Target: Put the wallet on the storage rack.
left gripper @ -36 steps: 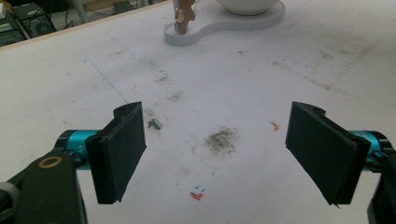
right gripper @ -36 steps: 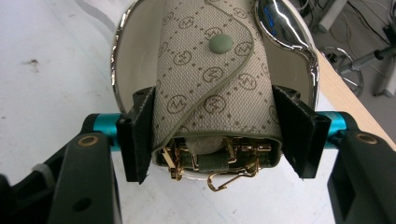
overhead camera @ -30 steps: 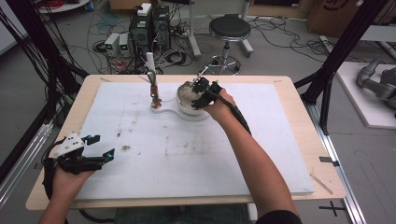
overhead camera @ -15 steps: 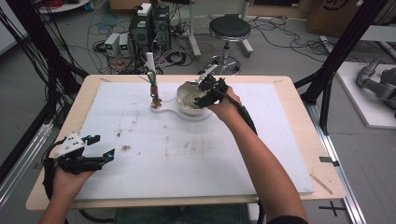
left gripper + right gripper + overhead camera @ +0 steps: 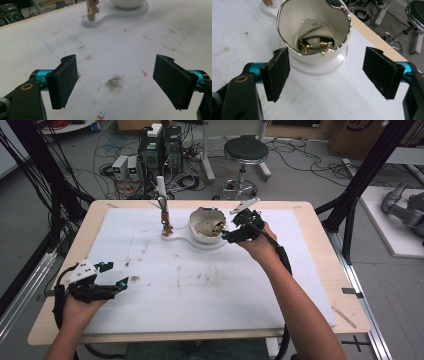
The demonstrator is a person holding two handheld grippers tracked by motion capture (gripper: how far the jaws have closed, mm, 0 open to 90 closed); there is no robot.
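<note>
A white bowl (image 5: 206, 224) with a silvery rim (image 5: 287, 45) stands on a white foam base (image 5: 186, 240) at the table's far middle. Inside it lie a pale cloth pouch (image 5: 317, 30) and some small gold pieces (image 5: 322, 46). My right gripper (image 5: 229, 231) is just right of the bowl and points at it. Its jaws have just been opening and stand open (image 5: 325, 72) with nothing between them, a little short of the bowl. My left gripper (image 5: 119, 282) rests open near the table's front left, and nothing lies between its jaws (image 5: 115, 80).
A small brown piece on a thin post (image 5: 164, 219) stands on the base's left lobe (image 5: 95, 21). The white mat (image 5: 200, 285) has dirt smudges (image 5: 113, 83). Beyond the far edge are a stool (image 5: 245, 150) and cabled boxes (image 5: 160, 145).
My right gripper has drawn back from over the bowl to its right side, and its jaws have spread wider. The left gripper has stayed put.
</note>
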